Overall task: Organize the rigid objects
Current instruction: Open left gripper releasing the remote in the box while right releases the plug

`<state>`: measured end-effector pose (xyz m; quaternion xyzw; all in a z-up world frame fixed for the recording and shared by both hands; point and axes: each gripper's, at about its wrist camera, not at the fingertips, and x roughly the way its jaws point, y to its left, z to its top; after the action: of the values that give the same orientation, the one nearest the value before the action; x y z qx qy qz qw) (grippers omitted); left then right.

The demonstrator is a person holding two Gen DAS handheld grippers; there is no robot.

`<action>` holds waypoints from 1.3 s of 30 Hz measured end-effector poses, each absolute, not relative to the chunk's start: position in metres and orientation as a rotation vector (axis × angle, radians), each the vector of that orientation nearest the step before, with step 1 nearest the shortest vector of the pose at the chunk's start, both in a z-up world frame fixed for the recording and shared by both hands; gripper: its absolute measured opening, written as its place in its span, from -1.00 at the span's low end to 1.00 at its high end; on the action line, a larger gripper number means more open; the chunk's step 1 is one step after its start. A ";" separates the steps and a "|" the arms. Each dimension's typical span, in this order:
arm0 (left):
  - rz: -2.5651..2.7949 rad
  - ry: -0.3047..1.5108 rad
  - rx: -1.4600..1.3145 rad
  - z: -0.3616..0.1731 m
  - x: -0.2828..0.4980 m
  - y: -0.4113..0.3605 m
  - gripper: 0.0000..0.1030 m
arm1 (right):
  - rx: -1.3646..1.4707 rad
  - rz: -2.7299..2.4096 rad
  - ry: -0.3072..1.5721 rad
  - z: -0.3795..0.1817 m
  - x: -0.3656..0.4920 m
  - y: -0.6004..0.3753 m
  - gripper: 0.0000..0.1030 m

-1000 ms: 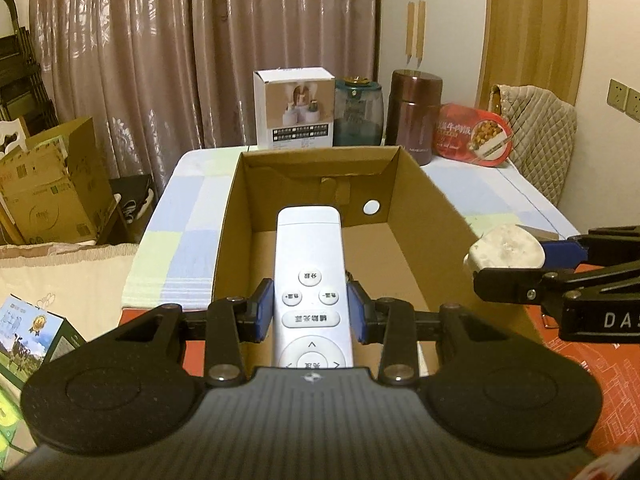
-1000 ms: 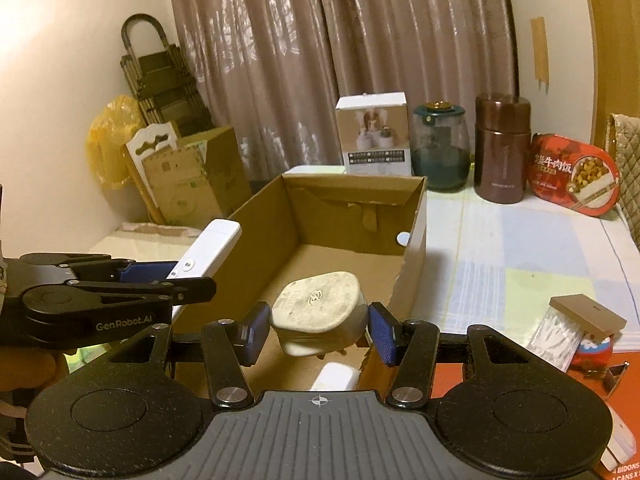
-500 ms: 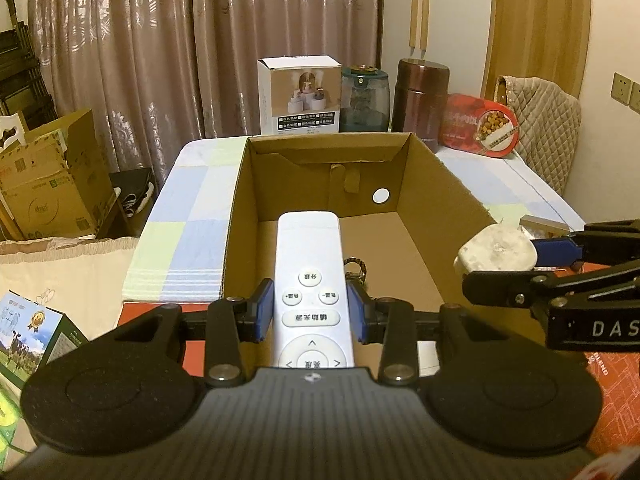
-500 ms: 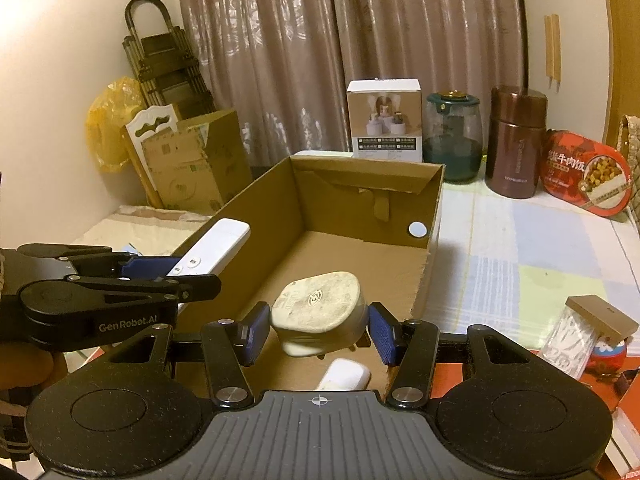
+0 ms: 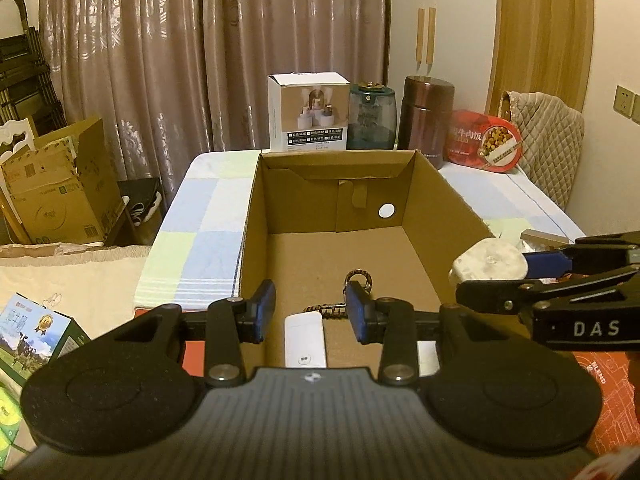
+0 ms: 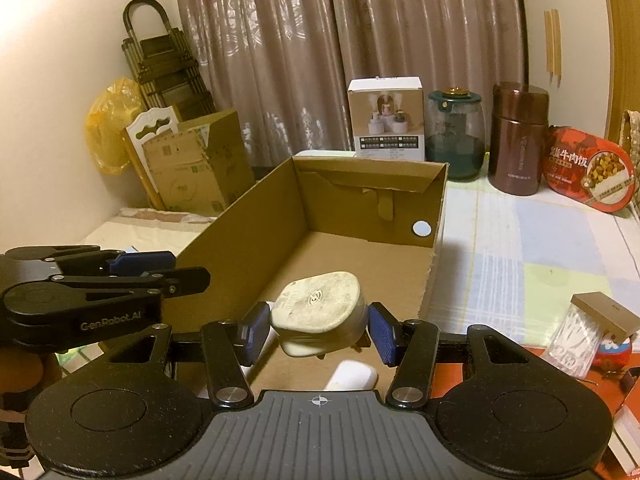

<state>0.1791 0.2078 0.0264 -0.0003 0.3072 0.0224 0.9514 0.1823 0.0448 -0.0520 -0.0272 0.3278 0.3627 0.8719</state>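
Since earlier, remote was dropped into cardboard box; left gripper was spread, empty. Plug was pinched by right gripper, not yet boxed.

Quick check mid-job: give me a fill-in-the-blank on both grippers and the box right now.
1. The left gripper stands ___, with nothing between its jaws.
2. The white remote lies inside the cardboard ___.
3. The right gripper is shut on the white ___.

Missing words: open; box; plug
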 end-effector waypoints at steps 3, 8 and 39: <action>0.042 0.627 -0.002 0.026 0.178 0.207 -0.35 | -0.056 0.761 0.691 -0.053 0.182 0.047 -0.02; 0.042 0.629 -0.004 0.025 0.176 0.207 -0.35 | -0.056 0.766 0.699 -0.054 0.180 0.049 -0.02; 0.022 0.600 -0.045 0.038 0.156 0.202 -0.35 | 0.007 0.756 0.579 -0.030 0.165 0.000 0.18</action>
<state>0.1561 0.2024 0.0383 -0.0222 0.2954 0.0110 0.9550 0.1647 -0.0003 -0.0299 0.0035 0.2787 0.3638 0.8888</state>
